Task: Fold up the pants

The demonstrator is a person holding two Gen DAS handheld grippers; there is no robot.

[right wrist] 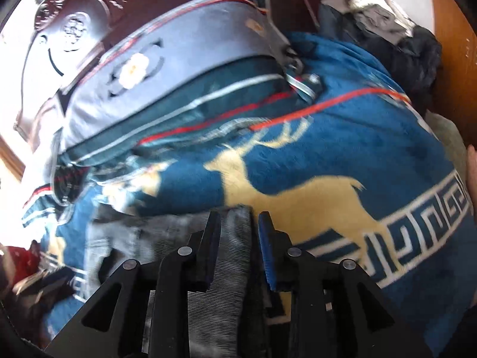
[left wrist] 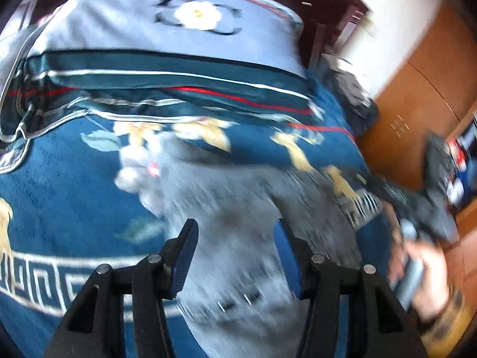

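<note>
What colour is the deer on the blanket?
The deer is tan-yellow, on a dark blue blanket. The right wrist view shows it best.

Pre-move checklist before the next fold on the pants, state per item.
1. Pants lying on the blanket: ok.
2. Cloth between the left gripper fingers: ok, but the fingers stand apart, not pressing.
3. Right gripper has the pants edge between its fingers: ok; firm pinch: cannot tell.
4. Pants flat, no wrinkles: cannot tell, both views blurred.
5. Landing area on the blanket beyond the right gripper, by the deer pattern: ok.
6. Clothes pile at the far corner away from the pants: ok.
</note>
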